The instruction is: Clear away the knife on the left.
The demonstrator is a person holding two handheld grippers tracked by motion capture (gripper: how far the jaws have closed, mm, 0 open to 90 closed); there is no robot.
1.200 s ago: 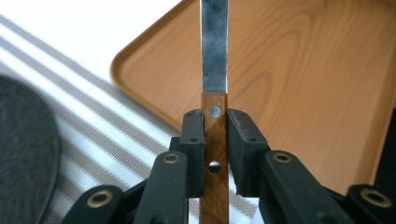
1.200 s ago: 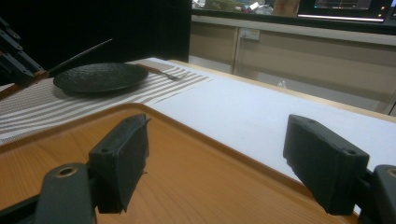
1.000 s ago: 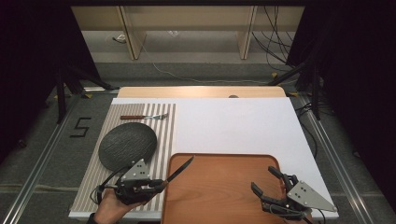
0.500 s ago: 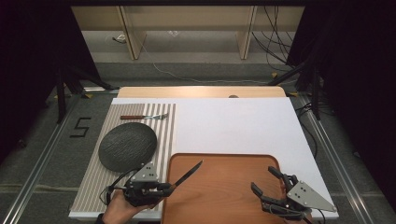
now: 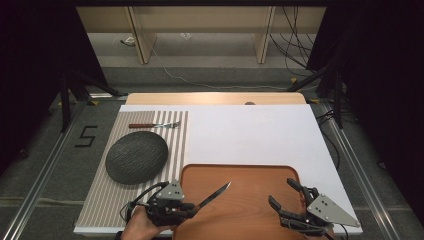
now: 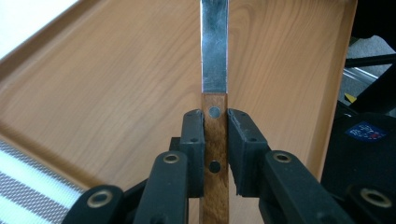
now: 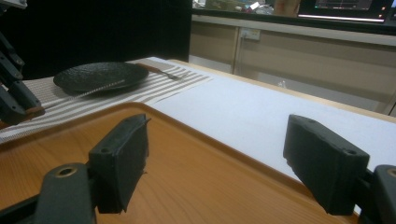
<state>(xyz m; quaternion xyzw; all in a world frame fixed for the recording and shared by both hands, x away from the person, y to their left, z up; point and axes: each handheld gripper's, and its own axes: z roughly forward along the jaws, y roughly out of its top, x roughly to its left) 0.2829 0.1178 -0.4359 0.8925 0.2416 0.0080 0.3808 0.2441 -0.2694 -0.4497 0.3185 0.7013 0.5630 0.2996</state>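
A knife (image 5: 215, 194) with a brown wooden handle (image 6: 215, 140) and steel blade (image 6: 215, 46) is held in my left gripper (image 5: 192, 207), whose pads are shut on the handle. Its blade points up-right over the left part of the wooden tray (image 5: 250, 210). In the left gripper view the gripper (image 6: 215, 126) clamps the handle from both sides, above the tray (image 6: 116, 93). My right gripper (image 5: 282, 193) rests at the tray's right front corner. Its jaws (image 7: 219, 154) stand wide apart over the tray (image 7: 187, 186) with nothing between them.
A dark round plate (image 5: 136, 156) lies on a striped placemat (image 5: 100, 200) left of the tray, and a fork (image 5: 155, 125) lies beyond it. A white sheet (image 5: 250, 135) covers the table behind the tray. In the right gripper view, plate (image 7: 100, 74) and fork (image 7: 163, 71) sit far left.
My left gripper has carried the knife to the right, from the placemat's edge to over the tray's left side. The right gripper has stayed put.
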